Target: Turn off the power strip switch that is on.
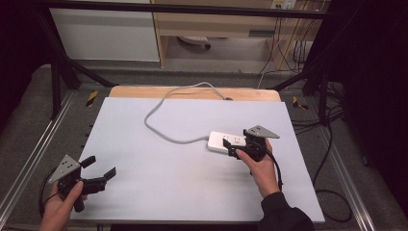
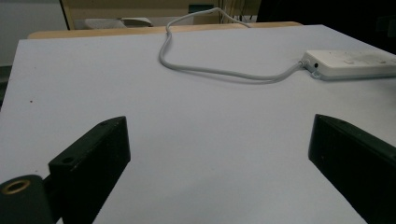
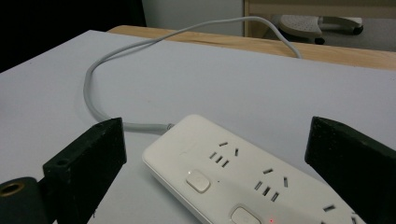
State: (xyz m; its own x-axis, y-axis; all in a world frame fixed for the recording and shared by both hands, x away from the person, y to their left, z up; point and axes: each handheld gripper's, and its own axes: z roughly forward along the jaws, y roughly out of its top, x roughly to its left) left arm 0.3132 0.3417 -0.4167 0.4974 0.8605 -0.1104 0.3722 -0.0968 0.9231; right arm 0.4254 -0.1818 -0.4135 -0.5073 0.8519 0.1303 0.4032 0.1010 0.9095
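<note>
Strip: white power strip (image 1: 225, 142) lies flat on the tabletop (image 1: 159, 159), right of the middle, its long side pointing left and far. In the right gripper view (image 3: 243, 182) it sits between the two jaws, low in the picture, with sockets, two white buttons and a small red light on top.

Cord: grey cord (image 1: 161, 126) leaves the left end of the strip, makes a loose curve to the far left and goes off the far edge of the tabletop. In the left gripper view (image 2: 210, 71) it lies slack.

Right claw: right claw (image 1: 239, 150) is at the near right end of the strip, jaws wide apart, one on each side of the body. I cannot tell if they already touch the plastic; nothing is clamped.

Left claw: left claw (image 1: 101, 171) is at the near left corner, well apart from the strip, jaws apart and holding nothing.

Handling: I judge the strip to be a stiff plastic box, rather light, with a smooth and probably slippery shell. It should not bend or break under a normal squeeze.

Where to hold: best across the two long side walls, near the end where the right claw stands, with the jaws low on the flat sides and not on the top face, so that no button is pressed.

Risk: the cord will drag and may turn the strip when it is moved. A hold too close to the rounded corner could slide off.
</note>
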